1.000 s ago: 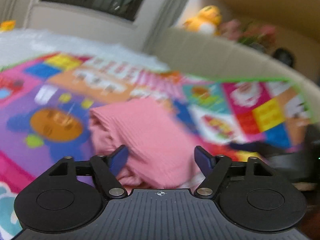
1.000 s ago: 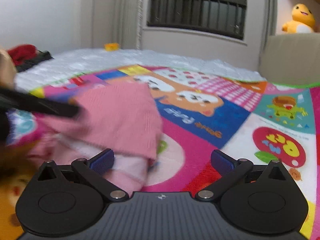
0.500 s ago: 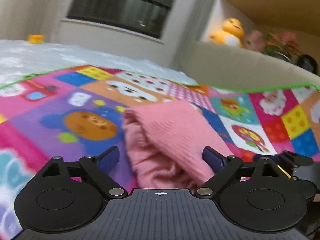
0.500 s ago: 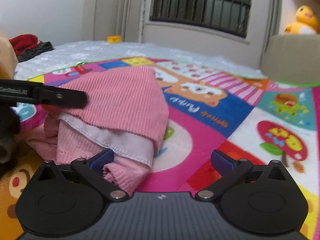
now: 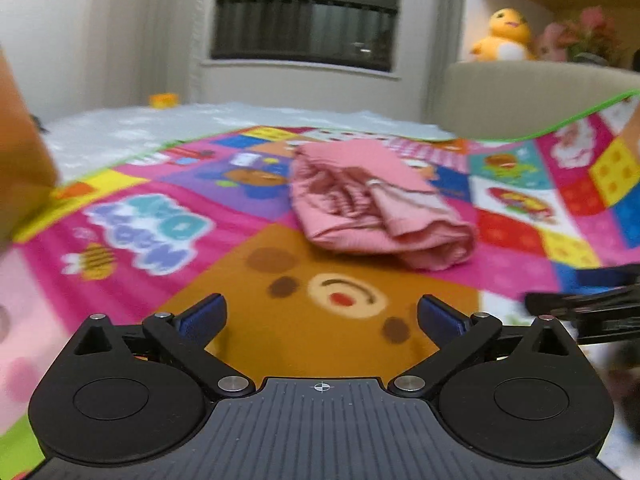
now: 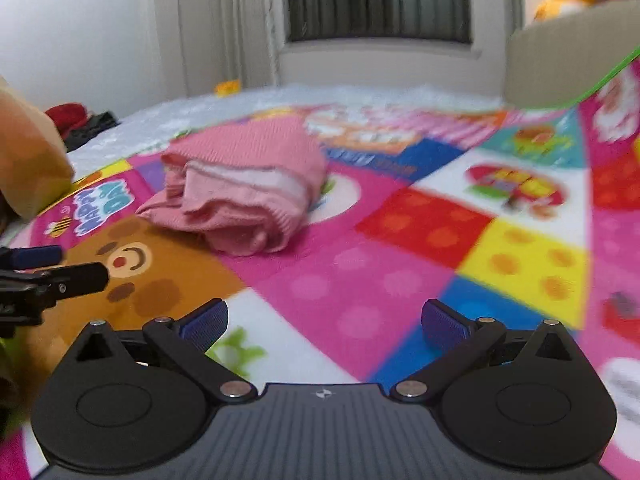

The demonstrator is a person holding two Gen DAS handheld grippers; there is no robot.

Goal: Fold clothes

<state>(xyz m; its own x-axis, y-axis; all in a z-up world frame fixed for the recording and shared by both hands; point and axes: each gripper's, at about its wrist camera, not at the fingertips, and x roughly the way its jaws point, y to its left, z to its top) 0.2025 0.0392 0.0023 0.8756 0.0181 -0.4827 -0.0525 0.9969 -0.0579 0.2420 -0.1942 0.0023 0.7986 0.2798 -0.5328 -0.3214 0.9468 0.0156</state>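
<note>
A pink ribbed garment (image 5: 372,204) lies folded in a loose bundle on the colourful play mat (image 5: 160,232), with a paler lining showing at its near edge. In the right wrist view the same garment (image 6: 244,192) sits left of centre. My left gripper (image 5: 322,316) is open and empty, well back from the bundle above an orange bear face. My right gripper (image 6: 324,320) is open and empty too, over pink and white squares. Each view catches the other gripper at its edge: the right gripper (image 5: 580,312) and the left gripper (image 6: 44,280).
A beige sofa (image 5: 532,96) rises behind the mat's turned-up green edge, with a yellow plush toy (image 5: 500,36) on top. White bubble sheet (image 5: 200,124) covers the floor beyond the mat. Dark and red clothes (image 6: 80,120) lie far left. A blurred tan shape (image 6: 28,160) sits at left.
Both grippers have pulled back from the pink garment, which now lies by itself farther off on the mat. The left gripper's jaws have spread wider.
</note>
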